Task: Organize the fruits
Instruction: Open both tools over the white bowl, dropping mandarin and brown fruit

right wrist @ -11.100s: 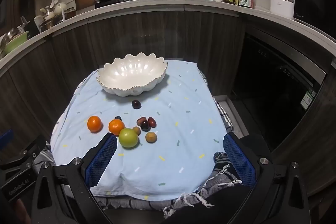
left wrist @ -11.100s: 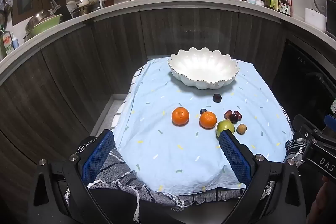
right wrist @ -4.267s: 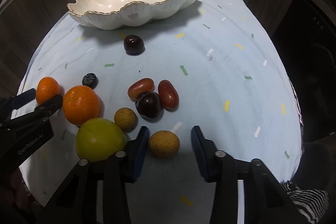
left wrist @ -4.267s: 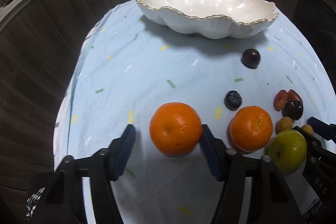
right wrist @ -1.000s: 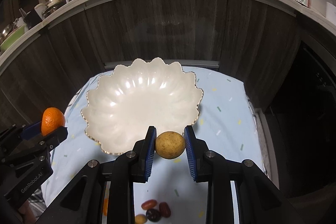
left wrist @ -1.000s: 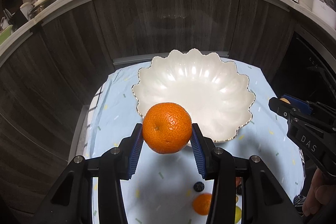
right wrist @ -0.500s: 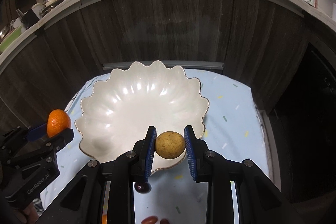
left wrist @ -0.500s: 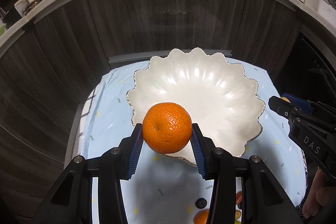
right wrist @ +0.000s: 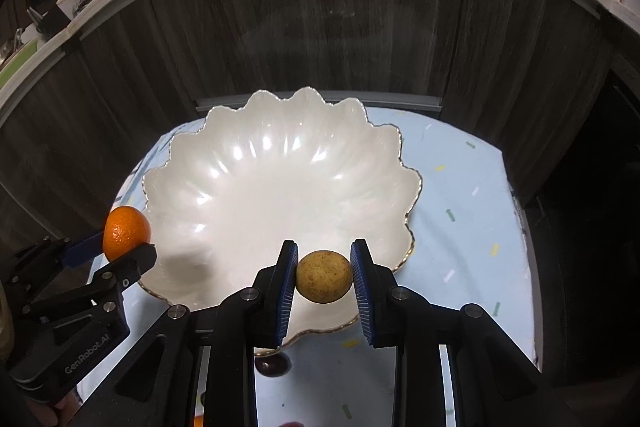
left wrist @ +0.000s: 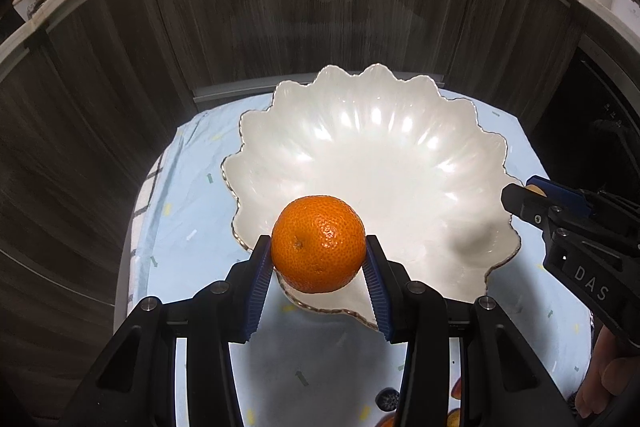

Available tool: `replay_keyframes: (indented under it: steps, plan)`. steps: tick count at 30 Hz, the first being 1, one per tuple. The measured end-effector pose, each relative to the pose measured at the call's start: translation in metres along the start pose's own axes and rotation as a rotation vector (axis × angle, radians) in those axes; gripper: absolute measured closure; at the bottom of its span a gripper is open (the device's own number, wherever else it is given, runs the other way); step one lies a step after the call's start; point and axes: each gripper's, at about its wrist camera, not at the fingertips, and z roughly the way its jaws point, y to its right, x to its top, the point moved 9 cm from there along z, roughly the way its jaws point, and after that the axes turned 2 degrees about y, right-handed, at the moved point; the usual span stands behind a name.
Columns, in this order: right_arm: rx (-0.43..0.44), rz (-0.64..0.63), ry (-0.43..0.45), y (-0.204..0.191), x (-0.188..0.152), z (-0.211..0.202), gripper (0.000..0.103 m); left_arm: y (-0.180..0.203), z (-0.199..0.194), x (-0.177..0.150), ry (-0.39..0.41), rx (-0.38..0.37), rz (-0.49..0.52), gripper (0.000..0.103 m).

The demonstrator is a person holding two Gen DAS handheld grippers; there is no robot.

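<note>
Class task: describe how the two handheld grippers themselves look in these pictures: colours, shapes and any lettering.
Both are black angular frames with silver bolts and two fingers faced with ribbed blue pads. The left gripper bears white "GenRobot.AI" lettering on its side, seen from the right wrist view; the right gripper shows "DAS" in white. No cables or sleeves show.

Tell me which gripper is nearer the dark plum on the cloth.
Right, as far as these views show. The right gripper, shut on a small tan fruit, hangs almost directly above the dark plum. The left gripper, shut on a mandarin, sits off to the bowl's left edge.
</note>
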Motion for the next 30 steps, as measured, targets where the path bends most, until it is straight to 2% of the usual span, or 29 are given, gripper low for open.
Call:
replay_keyframes:
  steps: [18,21,22,25,29,30]
  plan:
    - [0.039,-0.008,-0.085,-0.002,-0.011,0.031,0.073,0.009,0.028,-0.008,-0.072,-0.039,0.027,0.057]
    - [0.028,-0.005,-0.081,-0.001,-0.011,0.031,0.054,0.008,0.026,-0.009,-0.06,-0.027,0.028,0.041]
    - [0.023,-0.002,-0.076,0.0,-0.011,0.03,0.046,0.008,0.025,-0.009,-0.054,-0.025,0.028,0.039]
    - [0.011,-0.001,-0.059,0.002,-0.008,0.027,0.04,0.007,0.024,-0.009,-0.053,-0.012,0.031,0.036]
    - [-0.014,0.01,-0.042,0.006,-0.005,0.023,0.024,0.004,0.02,-0.006,-0.043,0.001,0.026,0.031]
    - [-0.02,0.01,-0.036,0.007,-0.004,0.021,0.023,0.003,0.019,-0.006,-0.039,0.006,0.026,0.027]
